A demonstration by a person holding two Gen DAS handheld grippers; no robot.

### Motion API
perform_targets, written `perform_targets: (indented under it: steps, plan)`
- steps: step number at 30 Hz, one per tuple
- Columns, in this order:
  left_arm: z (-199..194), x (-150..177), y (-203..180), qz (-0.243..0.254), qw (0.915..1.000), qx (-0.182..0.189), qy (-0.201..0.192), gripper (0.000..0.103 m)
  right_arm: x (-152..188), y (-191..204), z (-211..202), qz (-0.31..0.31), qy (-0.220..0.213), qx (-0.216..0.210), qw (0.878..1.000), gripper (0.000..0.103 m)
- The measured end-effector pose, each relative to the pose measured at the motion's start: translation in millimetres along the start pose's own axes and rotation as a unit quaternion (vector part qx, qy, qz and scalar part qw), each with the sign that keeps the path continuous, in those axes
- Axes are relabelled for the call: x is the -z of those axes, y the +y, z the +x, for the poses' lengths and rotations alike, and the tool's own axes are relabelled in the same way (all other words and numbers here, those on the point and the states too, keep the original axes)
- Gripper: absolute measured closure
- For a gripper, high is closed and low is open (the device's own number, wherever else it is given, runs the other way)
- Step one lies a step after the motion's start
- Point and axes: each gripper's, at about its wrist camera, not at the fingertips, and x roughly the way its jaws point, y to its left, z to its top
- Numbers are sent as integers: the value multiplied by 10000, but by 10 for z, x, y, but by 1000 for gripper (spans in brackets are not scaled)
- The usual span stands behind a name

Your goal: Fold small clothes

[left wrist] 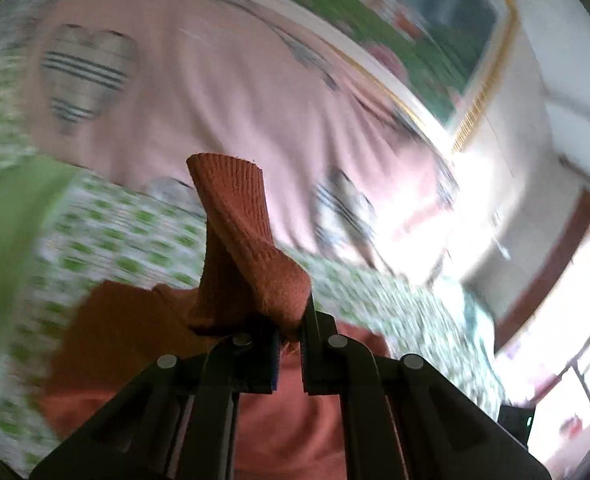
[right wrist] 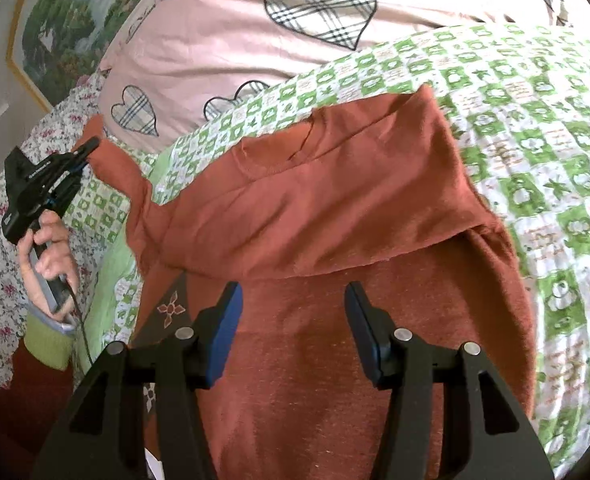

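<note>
Jaws of the left gripper (left wrist: pixel 289 344) were clamped tight on a ribbed cuff of the rust-orange garment (right wrist: pixel 335 240), the knit bunched between them and standing up in the middle of the left wrist frame. Jaws of the right gripper (right wrist: pixel 293 320) stood about half open with nothing between them, hanging over the garment's lower body. That garment lay spread across the green checked bedspread (right wrist: pixel 535 152), its upper part folded down in a broad flap, one sleeve pulled away to the upper left. Motion blur smeared most of the left wrist view, and the garment's hem ran off the bottom edge. At the left edge of the right wrist frame a hand (right wrist: pixel 45 256) gripped the left tool's handle.
</note>
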Motion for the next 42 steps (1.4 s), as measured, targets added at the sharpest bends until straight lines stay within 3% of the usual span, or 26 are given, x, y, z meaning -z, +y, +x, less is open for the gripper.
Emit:
perform_targets:
  steps: [4, 8, 12, 16, 20, 24, 26, 28, 31, 32, 35, 42]
  plan:
    - [633, 440, -546, 406, 9962, 347, 683, 98, 0, -141, -79, 176, -95, 37, 9998, 49]
    - [1242, 836, -834, 595, 9883, 530, 1298, 98, -18, -312, -142, 348, -192, 146, 9991, 49]
    - [1702, 1152, -953, 735, 9800, 498, 1783, 97, -54, -443, -193, 547, -318, 203, 9978, 49]
    - [1909, 1369, -938, 843, 9711, 447, 2188, 90, -140, -498, -178, 648, -429, 227, 9967, 49]
    - [1741, 1481, -913, 889, 9667, 485, 2350, 59, -242, -493, -67, 726, -414, 198, 9963, 46]
    - [1330, 1498, -824, 959, 9679, 434, 2282, 54, -344, -441, 61, 628, -415, 137, 9971, 45]
    - [1038, 1505, -668, 1045, 9700, 122, 2192, 49, -411, -422, 141, 556, -394, 173, 9975, 45]
    - [817, 1509, -503, 1061, 9718, -167, 2100, 49, -489, -441, 250, 535, -307, 205, 9979, 45]
    - [447, 1508, -82, 886, 9720, -958, 1954, 49, -601, -500, 430, 633, -163, 292, 9974, 45]
    - [291, 1505, 116, 760, 9709, -1292, 1868, 49, -647, -513, 499, 632, -136, 302, 9975, 45]
    - [33, 1497, 512, 452, 9670, -1787, 1757, 49, -746, -545, 661, 690, -37, 297, 9972, 45]
    - [-130, 1532, 805, 411, 9572, -2320, 1678, 49, -790, -547, 895, 783, 218, 386, 9959, 46]
